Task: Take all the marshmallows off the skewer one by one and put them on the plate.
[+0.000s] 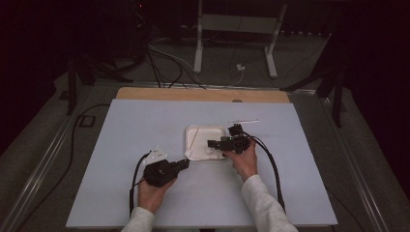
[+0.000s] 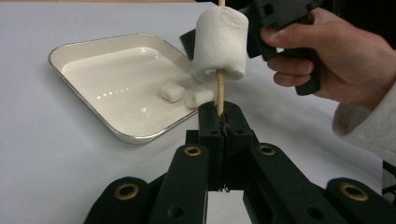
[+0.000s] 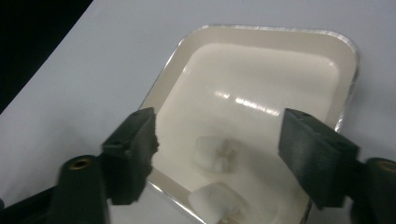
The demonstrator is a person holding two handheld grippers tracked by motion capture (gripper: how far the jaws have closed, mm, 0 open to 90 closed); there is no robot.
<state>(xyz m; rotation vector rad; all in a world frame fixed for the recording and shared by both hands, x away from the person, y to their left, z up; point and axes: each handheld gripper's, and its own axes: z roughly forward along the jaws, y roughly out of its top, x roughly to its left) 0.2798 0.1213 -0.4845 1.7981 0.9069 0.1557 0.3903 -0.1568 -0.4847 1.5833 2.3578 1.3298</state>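
Observation:
My left gripper [image 2: 224,119] is shut on the lower end of a wooden skewer [image 2: 220,93]. A large white marshmallow [image 2: 221,44] is speared on the skewer just above the jaws. In the high view the skewer [image 1: 194,137] leans over a white square tray [image 1: 189,129], with the marshmallow [image 1: 188,153] by the tray's near left corner. My right gripper [image 3: 219,140] hangs open over the tray [image 3: 261,60], nothing pressed between its jaws. Small marshmallow pieces [image 3: 215,154] lie in the tray below it. In the high view the right gripper [image 1: 212,144] is over the tray's near right part.
A second thin stick [image 1: 244,121] lies on the pale table sheet [image 1: 145,121] just beyond the right hand. The person's right hand [image 2: 336,65] is close behind the speared marshmallow. Cables trail from both grippers toward the table's near edge.

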